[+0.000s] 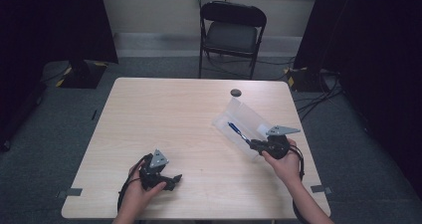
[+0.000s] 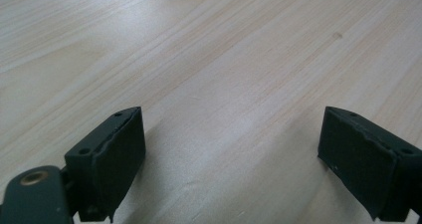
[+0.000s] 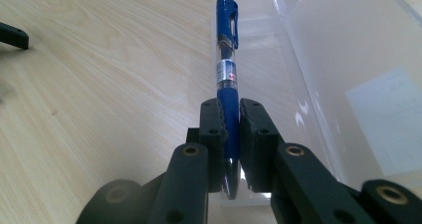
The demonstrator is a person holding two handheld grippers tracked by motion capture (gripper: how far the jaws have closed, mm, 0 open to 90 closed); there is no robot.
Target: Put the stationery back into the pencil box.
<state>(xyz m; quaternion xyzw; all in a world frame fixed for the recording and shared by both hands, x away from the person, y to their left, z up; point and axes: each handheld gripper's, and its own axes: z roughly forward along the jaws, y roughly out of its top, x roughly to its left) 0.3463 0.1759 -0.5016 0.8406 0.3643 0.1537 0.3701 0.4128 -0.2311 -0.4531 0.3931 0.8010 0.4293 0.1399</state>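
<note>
A: Gripping anything on the right side?

B: Yep. Right gripper point(image 3: 231, 122) is clamped on a blue pen point(image 3: 227, 59), jaws pinching the barrel's lower part, clip end pointing away from the cam. From the high view the right gripper point(image 1: 254, 143) sits at the near end of a clear plastic case point(image 1: 247, 115), pen point(image 1: 235, 129) lying along it.

A: Case open or closed?

B: Open, lid point(image 3: 358, 74) folded out flat to the right of the pen in the right gripper view. White label shows through it. Pen is over the case's narrower half; can't tell if it touches the bottom.

A: And the left?

B: Left gripper point(image 1: 171, 179) rests low over the table point(image 1: 164, 114) near the front edge, well apart from the case. Jaws spread wide, nothing btwn them, just bare wood grain in the left gripper view point(image 2: 231, 149).

A: Anything else on the table?

B: Small dark round object point(image 1: 236, 92) near the far edge. Too small to ID. Black folding chair point(image 1: 232, 32) behind the table.
</note>
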